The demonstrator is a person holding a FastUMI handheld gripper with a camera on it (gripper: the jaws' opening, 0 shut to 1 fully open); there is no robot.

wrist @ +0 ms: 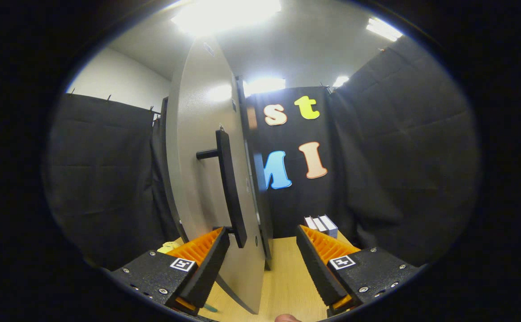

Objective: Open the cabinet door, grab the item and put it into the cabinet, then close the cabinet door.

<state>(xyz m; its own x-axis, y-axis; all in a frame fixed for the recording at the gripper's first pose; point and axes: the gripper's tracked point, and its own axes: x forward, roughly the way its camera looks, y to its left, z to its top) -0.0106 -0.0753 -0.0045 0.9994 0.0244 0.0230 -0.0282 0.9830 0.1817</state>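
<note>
- A grey cabinet door [202, 179] stands upright on a light wooden tabletop [287, 277], swung open so that its edge faces the camera and its broad face angles away to the left.
- The dark side of the cabinet [260, 197] shows just behind the door's edge. Its inside is hidden from this angle, so what it holds cannot be told.
- A long black bar handle [230, 188] runs vertically down the door, held off the surface by a short black post near its top.
- The gripper [260, 268] points forward, roughly level with the tabletop, its two fingers spread wide apart and pinching nothing.
- The door's lower edge passes down between the two fingers, nearer the left one.
- The left finger [207, 264] sits against the lower end of the handle; whether it actually touches cannot be told.
- The right finger [318, 264] hangs over bare tabletop, well clear of the door.
- A fingertip [287, 318] of the person holding the tool peeks in at the bottom, between the fingers' bases.
- A small stack of white and grey boxes [321, 225] sits at the far end of the tabletop, beyond the right finger and against the black cloth wall.
- A pale yellow object [169, 247] lies on the tabletop just beyond the left finger, on the door's left side, mostly hidden; its shape cannot be made out.
- Bright ceiling lights [224, 13] glare overhead.
</note>
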